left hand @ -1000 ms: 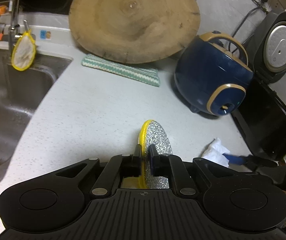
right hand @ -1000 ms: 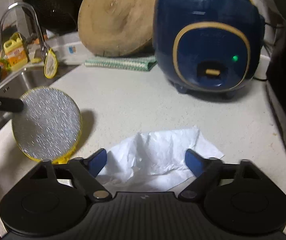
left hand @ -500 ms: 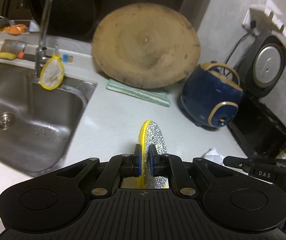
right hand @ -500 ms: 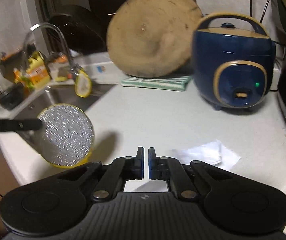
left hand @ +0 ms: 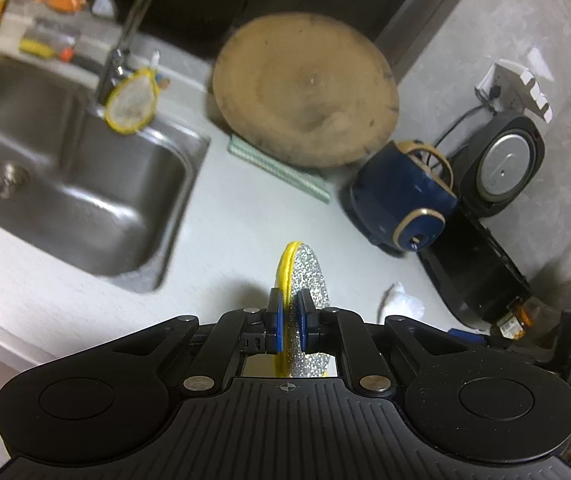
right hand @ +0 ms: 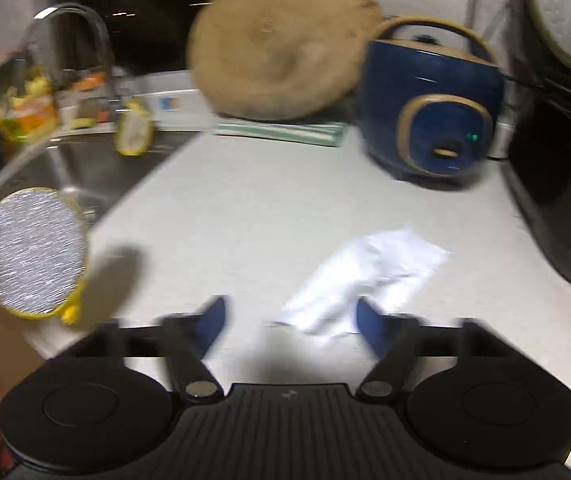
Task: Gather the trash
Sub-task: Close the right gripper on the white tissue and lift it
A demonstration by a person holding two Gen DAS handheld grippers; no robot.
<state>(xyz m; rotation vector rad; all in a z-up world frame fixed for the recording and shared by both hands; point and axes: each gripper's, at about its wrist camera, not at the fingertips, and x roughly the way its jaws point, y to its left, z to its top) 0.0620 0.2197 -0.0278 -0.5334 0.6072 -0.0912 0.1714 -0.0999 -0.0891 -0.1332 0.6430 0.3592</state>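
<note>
your left gripper [left hand: 290, 322] is clamped on the round glittery yellow-rimmed scrub pad [left hand: 305, 276], right gripper [right hand: 290, 320] spread wide over crumpled white tissue [right hand: 369, 276], lower centre, bare counter [right hand: 245, 208] around it.

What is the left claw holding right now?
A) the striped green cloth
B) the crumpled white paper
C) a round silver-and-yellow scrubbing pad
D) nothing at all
C: the left claw is shut on the scrubbing pad, its glittery disc pinched edge-on between the blue fingers, while the white paper lies on the counter in front of the open right claw.
</note>
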